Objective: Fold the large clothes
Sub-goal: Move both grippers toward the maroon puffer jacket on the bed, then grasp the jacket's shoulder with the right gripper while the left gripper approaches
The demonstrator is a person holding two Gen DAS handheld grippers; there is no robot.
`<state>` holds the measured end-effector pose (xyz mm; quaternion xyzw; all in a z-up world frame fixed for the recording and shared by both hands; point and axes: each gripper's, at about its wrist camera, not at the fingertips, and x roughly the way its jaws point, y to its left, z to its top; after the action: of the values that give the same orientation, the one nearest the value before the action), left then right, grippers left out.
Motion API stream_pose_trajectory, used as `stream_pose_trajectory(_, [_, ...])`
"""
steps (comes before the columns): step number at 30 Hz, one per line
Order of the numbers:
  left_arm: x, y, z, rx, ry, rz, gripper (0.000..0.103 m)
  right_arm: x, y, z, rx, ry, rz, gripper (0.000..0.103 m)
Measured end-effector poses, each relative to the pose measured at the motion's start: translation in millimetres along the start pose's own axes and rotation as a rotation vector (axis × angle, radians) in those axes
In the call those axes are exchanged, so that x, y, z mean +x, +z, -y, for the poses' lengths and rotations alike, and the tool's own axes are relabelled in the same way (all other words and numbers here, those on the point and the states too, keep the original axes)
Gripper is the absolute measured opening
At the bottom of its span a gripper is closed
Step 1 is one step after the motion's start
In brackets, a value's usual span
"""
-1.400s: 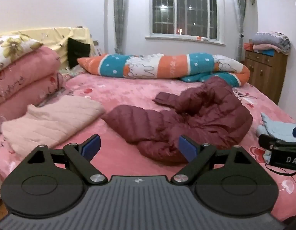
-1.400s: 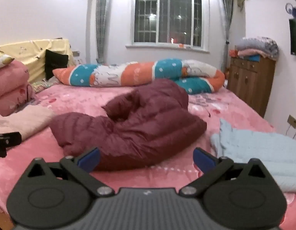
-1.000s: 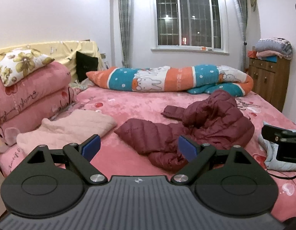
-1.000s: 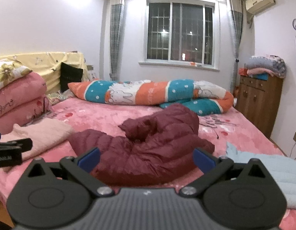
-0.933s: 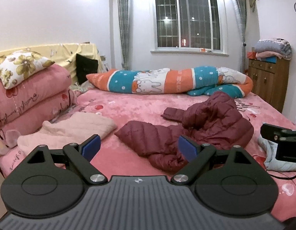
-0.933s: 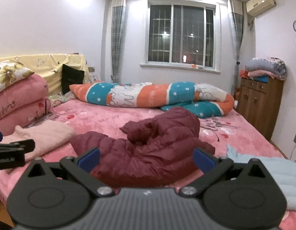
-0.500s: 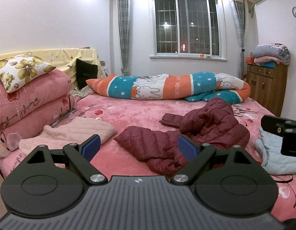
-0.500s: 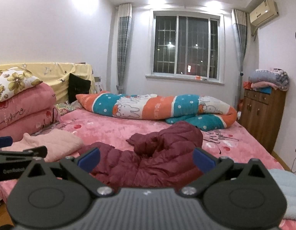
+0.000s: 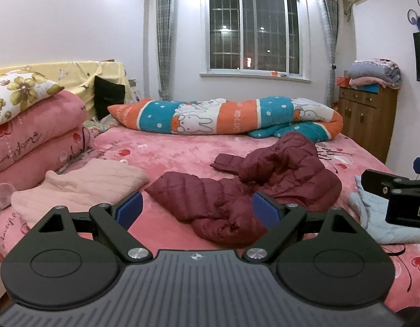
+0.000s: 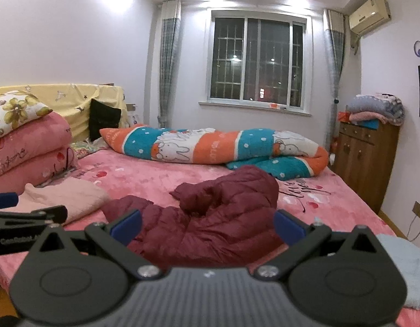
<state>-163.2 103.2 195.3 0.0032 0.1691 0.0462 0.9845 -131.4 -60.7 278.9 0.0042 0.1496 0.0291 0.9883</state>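
Maroon and puffy, the jacket [image 9: 253,190] lies crumpled in the middle of the pink bed [image 9: 169,152], one sleeve stretched toward the pink folded top [image 9: 82,188] on its left side and the body bunched up toward the striped rabbit quilt [image 9: 226,117]. Over the last second or so I have drawn both tools back and tipped them up: the jacket sits smaller and lower in both views than it did, and far more of the window and ceiling now shows. My left gripper [image 9: 196,209] has its fingers spread wide with nothing between them, well short of the cloth. My right gripper [image 10: 207,224] is the same, fingers apart and holding nothing, hovering above the near edge of the bed. In the left view I can see the right tool beside the pale blue folded garment [image 9: 379,218].

I read this as a pull-back to take in the whole garment, not a step of folding. Nothing of the jacket is flattened or squared, so the fold itself has not begun. My next approach likely needs a hem or shoulder grip to spread it flat first.
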Motion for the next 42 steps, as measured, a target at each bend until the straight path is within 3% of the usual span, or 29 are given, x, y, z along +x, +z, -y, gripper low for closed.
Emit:
stream_pose_trajectory(17, [4,-6,-2,0.016,-0.026,-0.081,0.103,33,-36,14,-0.008,-0.027,-0.069,0.102])
stream_pose_trajectory(29, [35,-26,-2,0.003,-0.028,-0.128,0.103,63,-71,30,0.037,-0.029,-0.149,0.102])
stream_pose_trajectory(35, [62,-40,-13,-0.038,0.027,-0.102,0.103,80,-88,34,0.053,0.003,-0.2,0.102])
stream_pose_trajectory(42, [109,-50,-35,-0.124,0.149,-0.082,0.103,107,-95,27,0.042,0.04,-0.24,0.101])
